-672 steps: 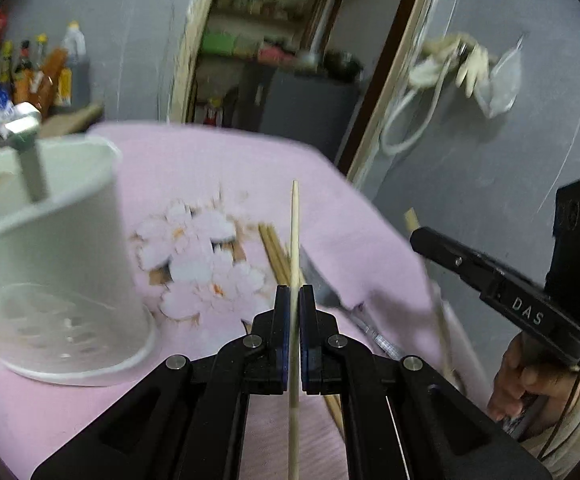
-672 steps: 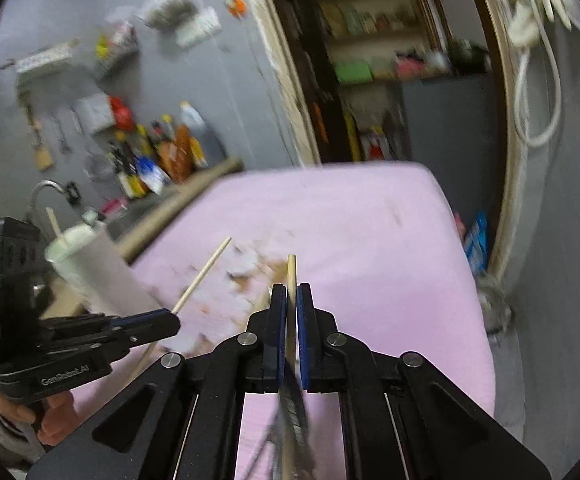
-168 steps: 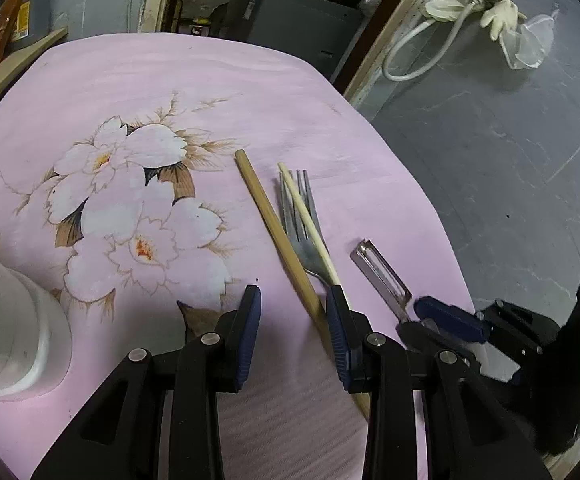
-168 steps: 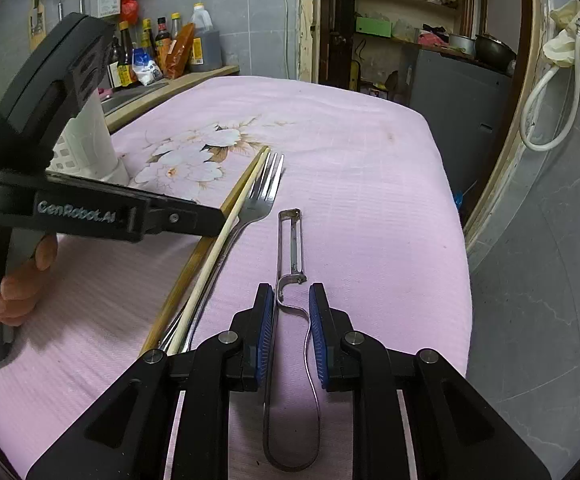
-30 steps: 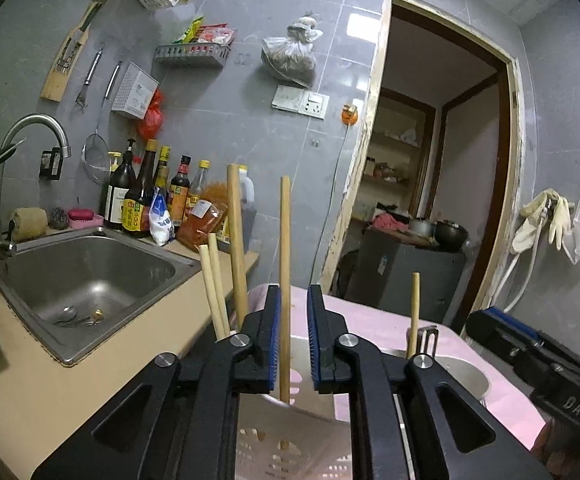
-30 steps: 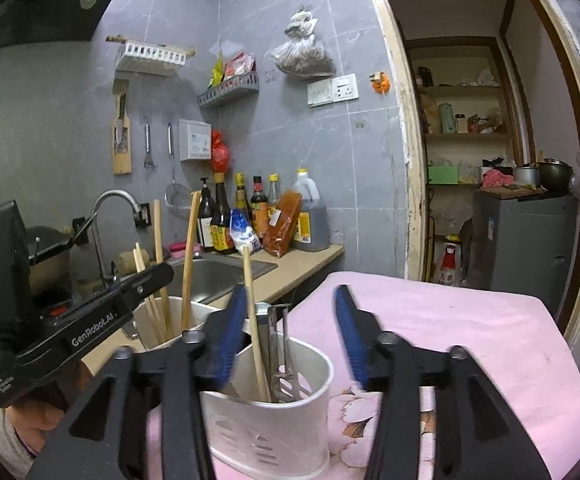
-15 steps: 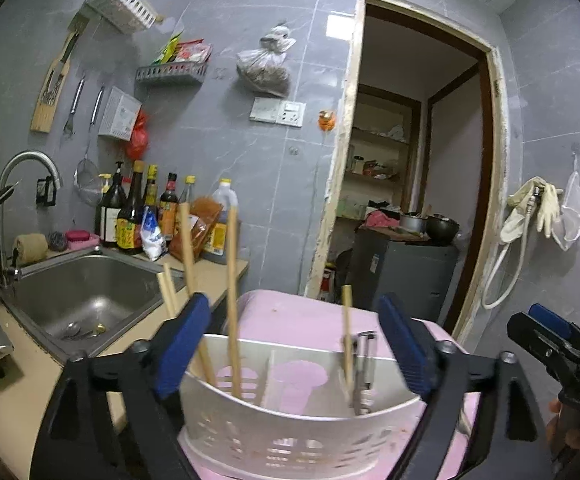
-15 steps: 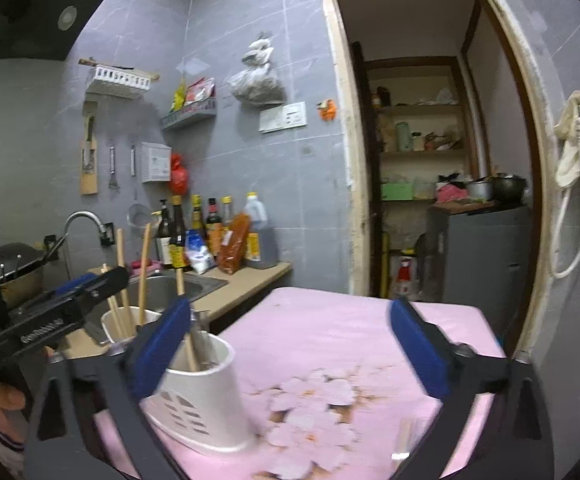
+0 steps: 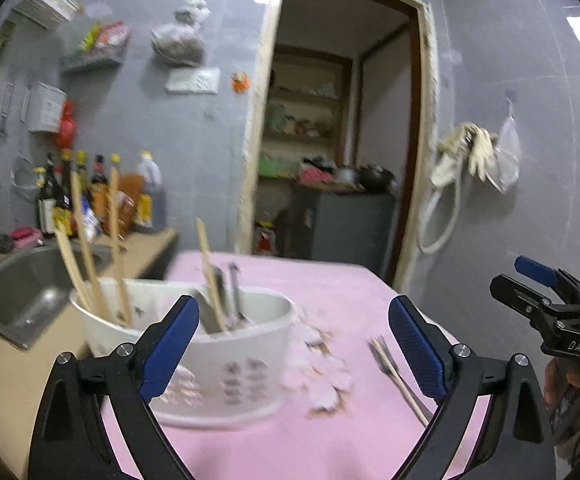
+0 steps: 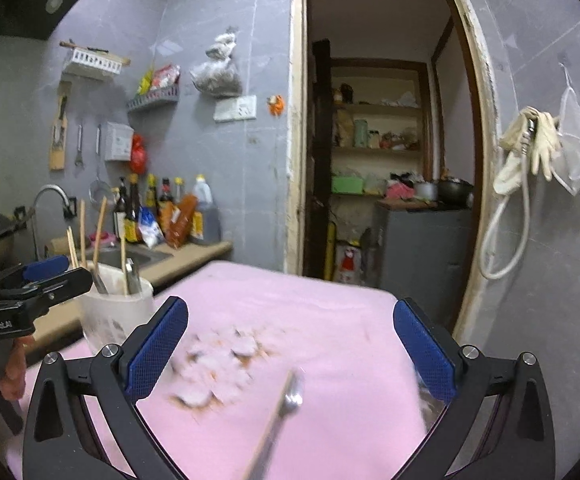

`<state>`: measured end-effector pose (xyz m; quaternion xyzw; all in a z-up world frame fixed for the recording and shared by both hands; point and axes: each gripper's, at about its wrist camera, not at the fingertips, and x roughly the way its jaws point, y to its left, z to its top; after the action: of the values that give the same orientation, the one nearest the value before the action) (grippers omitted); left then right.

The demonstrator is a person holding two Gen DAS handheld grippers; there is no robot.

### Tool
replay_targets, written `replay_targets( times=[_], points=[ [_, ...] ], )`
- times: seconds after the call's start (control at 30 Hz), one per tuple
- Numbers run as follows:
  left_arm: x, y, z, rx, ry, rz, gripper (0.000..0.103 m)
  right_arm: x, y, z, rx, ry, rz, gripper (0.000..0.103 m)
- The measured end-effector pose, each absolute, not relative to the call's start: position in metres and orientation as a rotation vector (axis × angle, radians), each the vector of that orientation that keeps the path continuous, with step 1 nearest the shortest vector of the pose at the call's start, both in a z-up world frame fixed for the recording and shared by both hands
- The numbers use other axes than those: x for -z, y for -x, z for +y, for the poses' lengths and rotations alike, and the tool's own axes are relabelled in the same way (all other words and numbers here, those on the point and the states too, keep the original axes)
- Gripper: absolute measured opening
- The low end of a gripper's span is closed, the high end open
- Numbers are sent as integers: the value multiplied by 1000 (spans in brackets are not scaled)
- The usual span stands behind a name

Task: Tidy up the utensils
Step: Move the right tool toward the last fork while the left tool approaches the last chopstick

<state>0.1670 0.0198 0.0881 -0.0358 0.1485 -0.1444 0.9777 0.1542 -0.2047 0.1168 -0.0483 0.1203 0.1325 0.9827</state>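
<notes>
Both of my grippers empty: left gripper (image 9: 294, 344) jaws opening wider, right gripper (image 10: 290, 352) spread full. Fork (image 9: 386, 360) with a chopstick (image 9: 404, 386) along it lies on the pink desk (image 9: 350, 280), right of the utensil holder (image 9: 229, 364), handle toward me; right gripper nearer.

Sink (image 9: 17, 280), bottles (image 10: 157, 216), gloves (image 10: 538, 148)

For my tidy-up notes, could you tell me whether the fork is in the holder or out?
Out: the fork lies flat on the pink cloth, beside the white holder.
</notes>
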Motion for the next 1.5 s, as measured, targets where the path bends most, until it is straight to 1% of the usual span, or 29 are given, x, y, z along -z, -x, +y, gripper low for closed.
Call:
replay_targets(
  times=[0.17,0.27,0.33,0.47,0.53,0.6,0.73,0.77,0.8,0.87,0.9,1.03,1.23,1.37,1.43,1.5],
  points=[
    [-73,-170,-1,341,48,388,93,-99,-147,-223,-231,135,324,103],
    [-63,-174,-12,366,30,449,93,-82,-148,-231,-225,148,405,103],
    [-56,-176,-18,375,24,490,93,-71,-151,-234,-237,150,460,99],
    [-44,-187,-30,383,17,583,93,-47,-160,-233,-260,168,587,86],
    [-39,-195,-35,391,14,632,93,-36,-165,-231,-275,176,640,82],
    [-36,-202,-41,403,13,674,92,-26,-168,-228,-288,177,682,67],
    [-28,-213,-49,425,1,738,91,-13,-175,-227,-329,154,764,53],
    [-26,-216,-52,432,-3,755,89,-10,-176,-226,-346,150,782,49],
    [-24,-220,-54,439,-8,774,83,-10,-177,-224,-353,151,789,47],
    [-19,-225,-56,449,-11,811,76,-8,-175,-221,-376,156,807,46],
    [-16,-230,-58,453,-8,836,75,-7,-174,-219,-382,161,812,46],
    [-9,-242,-60,459,22,895,75,-5,-175,-210,-394,187,831,46],
    [-9,-244,-59,468,50,895,75,0,-187,-196,-390,228,859,46],
    [-9,-244,-62,474,53,895,70,4,-199,-191,-376,240,874,45],
    [-8,-247,-64,480,57,908,66,3,-200,-193,-373,242,870,35],
    [-8,-251,-68,487,61,920,61,2,-198,-197,-362,251,863,13]
  ],
)
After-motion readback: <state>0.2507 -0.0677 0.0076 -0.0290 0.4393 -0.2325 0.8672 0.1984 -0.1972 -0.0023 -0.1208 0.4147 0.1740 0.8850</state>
